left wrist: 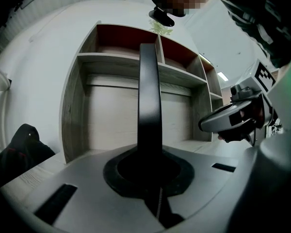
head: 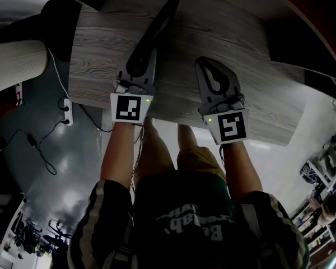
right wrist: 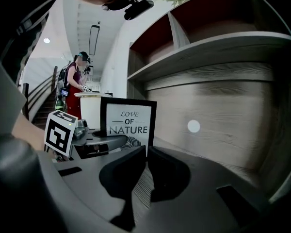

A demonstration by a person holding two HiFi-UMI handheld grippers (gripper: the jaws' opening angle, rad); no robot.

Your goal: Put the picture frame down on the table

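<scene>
near the front edge of the tabletop (head: 101,49) the right gripper (head: 208,72) has its jaws pressed together on nothing, and just beside it the left gripper (head: 143,52) is clamped on the picture frame (head: 162,21), which stands upright and reaches toward the far edge.

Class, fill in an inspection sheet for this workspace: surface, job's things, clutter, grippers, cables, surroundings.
Surface: grey wood-grain table, bare where visible.
Job's things: picture frame, upright, reading LOVE OF NATURE; whether its base touches the table cannot be told.
Clutter: nothing seen on the table.
Grippers: left gripper shut on the frame's edge; right gripper shut, empty.
Cables: white cable to a power strip, black cable, on the floor at left.
Surroundings: shelf unit behind the table; a person in the background.
</scene>
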